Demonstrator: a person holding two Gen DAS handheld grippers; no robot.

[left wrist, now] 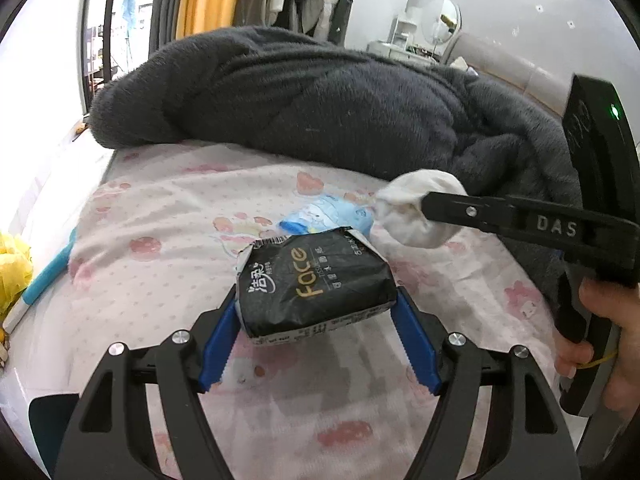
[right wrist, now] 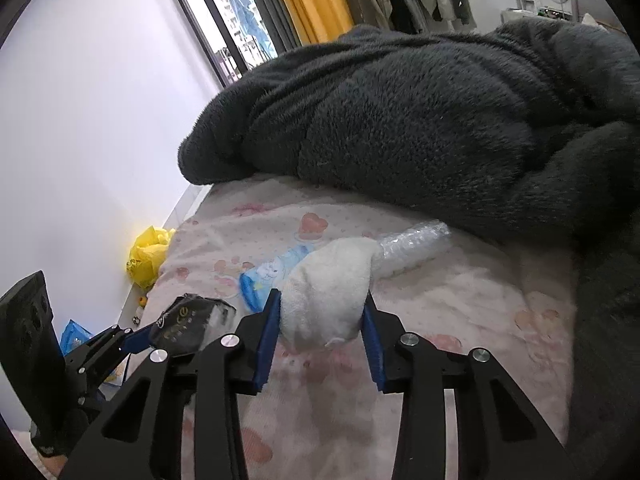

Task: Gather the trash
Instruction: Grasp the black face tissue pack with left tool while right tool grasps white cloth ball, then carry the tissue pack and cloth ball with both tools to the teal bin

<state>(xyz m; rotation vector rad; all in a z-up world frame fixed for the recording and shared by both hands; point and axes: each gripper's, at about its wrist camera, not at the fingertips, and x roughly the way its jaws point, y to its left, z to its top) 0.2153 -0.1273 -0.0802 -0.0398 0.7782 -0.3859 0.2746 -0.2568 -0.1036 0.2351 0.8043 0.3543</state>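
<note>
A black tissue pack (left wrist: 314, 282) with gold lettering hangs just above the pink bedsheet, and my left gripper (left wrist: 316, 308) is shut on it, blue pads pressing both ends. The same pack (right wrist: 192, 316) shows at lower left in the right wrist view. My right gripper (right wrist: 322, 312) is shut on a crumpled white cloth wad (right wrist: 328, 288), which also appears in the left wrist view as the white wad (left wrist: 416, 208) at the tips of the right gripper (left wrist: 420, 206). A light blue wrapper (right wrist: 276, 270) and a clear plastic bottle (right wrist: 416, 246) lie on the sheet behind the wad.
A thick dark grey blanket (left wrist: 320, 92) is piled across the far side of the bed and down the right. A yellow plastic bag (right wrist: 148, 254) sits on the floor by the white wall. A hand (left wrist: 608, 332) grips the right tool's handle.
</note>
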